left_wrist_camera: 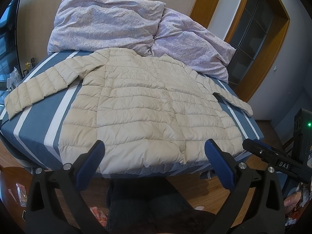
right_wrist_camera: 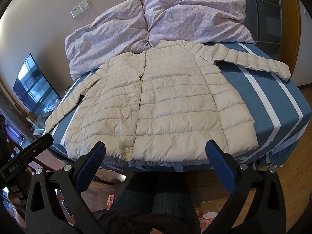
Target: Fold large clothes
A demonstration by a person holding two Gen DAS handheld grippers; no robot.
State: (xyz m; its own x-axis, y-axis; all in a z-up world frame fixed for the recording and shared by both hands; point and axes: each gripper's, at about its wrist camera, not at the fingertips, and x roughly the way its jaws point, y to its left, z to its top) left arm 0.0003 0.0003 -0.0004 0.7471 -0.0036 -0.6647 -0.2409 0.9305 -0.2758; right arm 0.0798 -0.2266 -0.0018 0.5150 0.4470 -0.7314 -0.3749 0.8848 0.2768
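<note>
A cream quilted puffer jacket lies flat on the blue and white striped bed, front up, both sleeves spread out sideways. It also shows in the right wrist view, snaps down its middle. My left gripper is open and empty, held just short of the jacket's hem at the bed's near edge. My right gripper is open and empty, also just before the hem. The right gripper's body shows in the left wrist view, to the right of the left one.
A crumpled lilac duvet is piled at the head of the bed behind the jacket. A wooden door frame is at the right, a TV screen at the left. Wooden floor and my legs are below the bed edge.
</note>
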